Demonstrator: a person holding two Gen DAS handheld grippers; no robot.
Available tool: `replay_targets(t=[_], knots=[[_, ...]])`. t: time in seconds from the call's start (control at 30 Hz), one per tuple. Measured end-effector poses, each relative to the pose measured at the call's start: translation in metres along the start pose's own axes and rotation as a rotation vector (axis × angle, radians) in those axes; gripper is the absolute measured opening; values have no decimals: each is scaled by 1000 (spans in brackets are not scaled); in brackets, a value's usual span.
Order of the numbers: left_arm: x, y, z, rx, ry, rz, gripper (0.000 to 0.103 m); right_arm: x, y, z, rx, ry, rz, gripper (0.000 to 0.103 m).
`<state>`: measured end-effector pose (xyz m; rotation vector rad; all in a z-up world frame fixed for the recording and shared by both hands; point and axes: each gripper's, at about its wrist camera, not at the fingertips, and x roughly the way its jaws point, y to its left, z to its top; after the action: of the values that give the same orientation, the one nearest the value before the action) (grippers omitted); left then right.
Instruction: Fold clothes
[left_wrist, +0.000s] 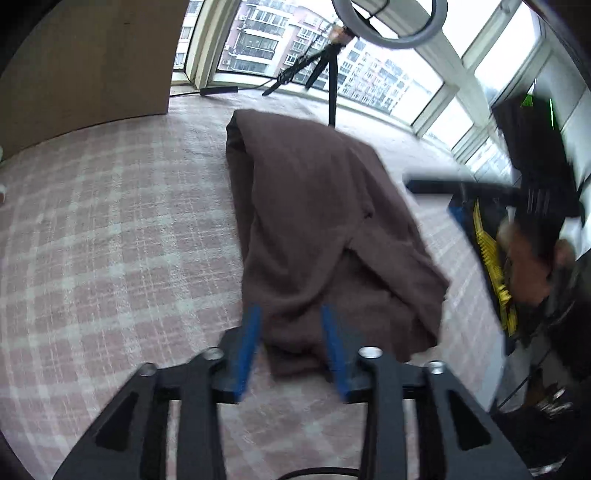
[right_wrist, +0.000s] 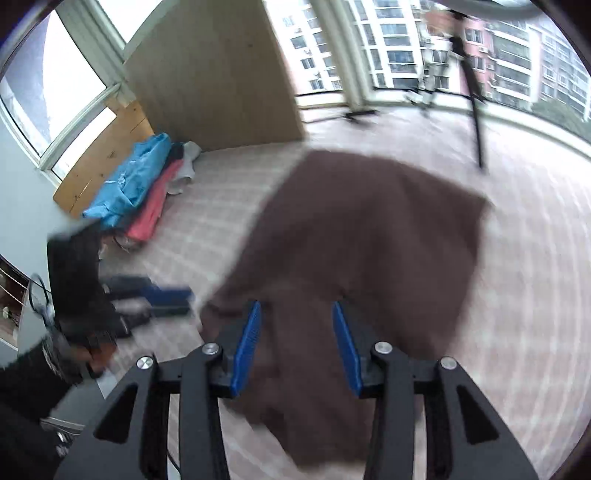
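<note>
You are partway through folding: a brown garment (left_wrist: 317, 221) is lying loosely doubled on the plaid bed cover (left_wrist: 110, 240), filling the centre of both views. Your left gripper (left_wrist: 291, 350) and right gripper (right_wrist: 297, 347) are both hovering wide apart over its near edge, holding nothing. Next, you probably need to pinch that near hem.

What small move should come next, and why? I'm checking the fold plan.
Probably lower both grippers and close on the near hem. The left gripper and right gripper are open, empty, with the brown garment lying rumpled and partly folded on the plaid cover.
</note>
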<state>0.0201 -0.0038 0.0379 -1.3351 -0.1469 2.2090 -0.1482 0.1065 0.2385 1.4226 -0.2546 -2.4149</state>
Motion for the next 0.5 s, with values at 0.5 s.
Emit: replay_targets(t=[0.5], knots=[[15, 4, -6, 9, -14, -52, 19, 121, 47, 74, 54, 372, -274, 44]])
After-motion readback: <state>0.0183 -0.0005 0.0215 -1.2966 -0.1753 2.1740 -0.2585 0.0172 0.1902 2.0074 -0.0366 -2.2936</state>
